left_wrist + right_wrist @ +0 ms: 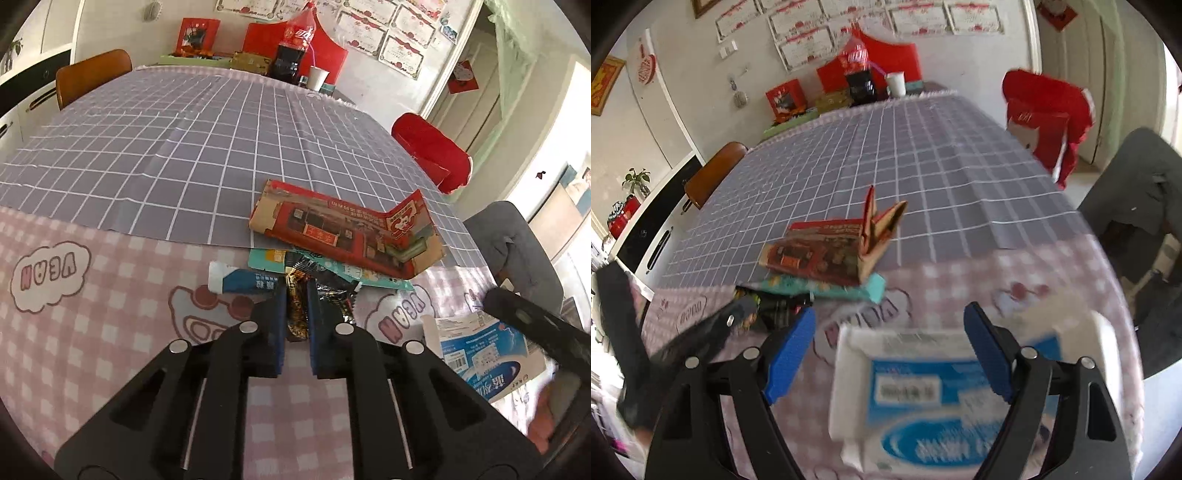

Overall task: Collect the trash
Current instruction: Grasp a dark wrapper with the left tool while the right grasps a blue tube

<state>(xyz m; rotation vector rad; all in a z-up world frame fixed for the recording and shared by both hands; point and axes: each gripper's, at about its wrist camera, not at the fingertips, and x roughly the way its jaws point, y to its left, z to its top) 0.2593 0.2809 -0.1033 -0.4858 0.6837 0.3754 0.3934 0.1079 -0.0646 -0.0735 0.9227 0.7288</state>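
A pile of trash lies on the pink checked tablecloth (pixel 110 280). My left gripper (pixel 297 295) is shut on a dark gold-printed foil wrapper (pixel 297 314) at the near edge of the pile. Behind it lie a flattened red carton (pixel 343 229), a teal packet (pixel 373 278) and a blue-and-white tube (pixel 240 280). In the right wrist view my right gripper (pixel 889 332) stands open above a flattened blue-and-white box (pixel 938 398), its blue pads (pixel 790 350) on either side without touching it. The same box (pixel 484 358) shows at the right of the left wrist view.
A grey grid mat (pixel 177 147) covers the table's far part. A cola bottle (pixel 295 40), a white cup (pixel 317 77) and red boxes (pixel 197 35) stand at the far end. A brown chair (pixel 92 74), a red-covered chair (pixel 1049 114) and a grey chair (pixel 1137 229) surround the table.
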